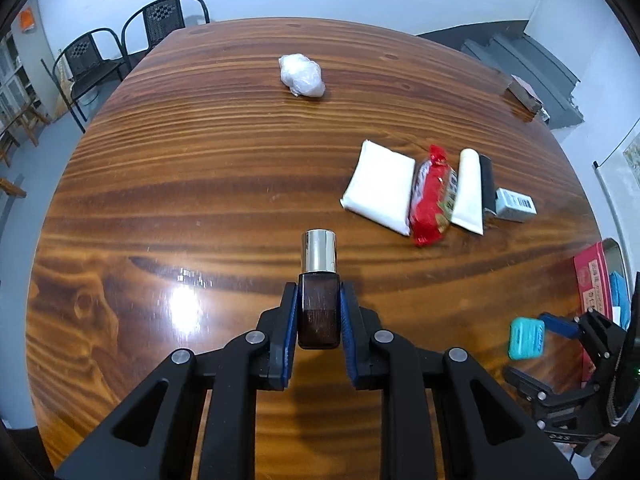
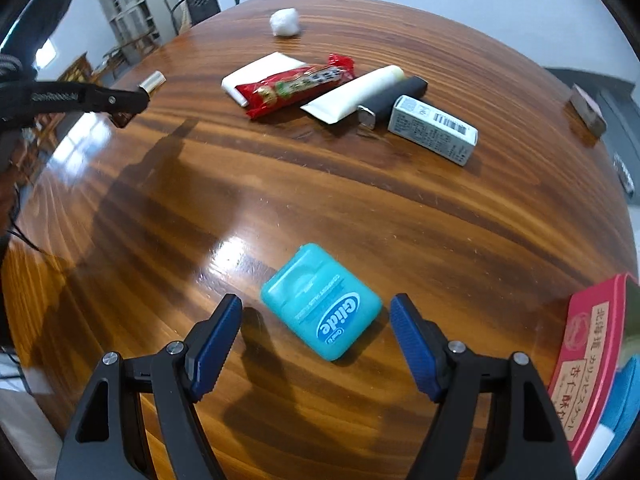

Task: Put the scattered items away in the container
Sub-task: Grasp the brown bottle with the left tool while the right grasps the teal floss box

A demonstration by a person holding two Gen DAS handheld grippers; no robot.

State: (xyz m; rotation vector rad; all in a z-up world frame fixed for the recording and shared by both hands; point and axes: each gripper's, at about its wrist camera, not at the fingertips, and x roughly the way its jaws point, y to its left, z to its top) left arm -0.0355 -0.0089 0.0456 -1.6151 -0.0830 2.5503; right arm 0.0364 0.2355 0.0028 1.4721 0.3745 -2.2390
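Item one, a small dark brown glass bottle (image 1: 319,312) with a polished metal cap, was held upright-in-line between the blue pads of the left gripper (image 1: 319,308), whose jaws were closed firmly on its flat sides; it appeared clear of the wooden table (image 1: 200,184), though its underside was hidden. Item two, a teal floss case (image 2: 320,300) lettered "Glide", lay flat on the table between the fingers of the right gripper (image 2: 316,320), whose jaws stood wide apart and held nothing; both pads were off the case, the right-hand one just beside its corner. Items three to seven lay in a touching row further back: a white packet (image 2: 260,70), a red snack wrapper (image 2: 296,84), a white tube (image 2: 356,90), a black tube (image 2: 394,98) and a small white carton (image 2: 434,130) with a barcode. Item eight, a crumpled white plastic bundle (image 1: 302,75), sat alone, well apart toward the far edge. The container (image 2: 592,356), a red box with printed labels, showed at the right margin of the table with something blue inside; its interior was mostly out of view. Step in hand, by judgement: the bottle was grasped and ready for carriage to the container, while the floss case awaited pickup. The next move would call for swinging the left gripper across to the box without tipping the bottle, and for closing the right jaws squarely on the case's slanted sides.
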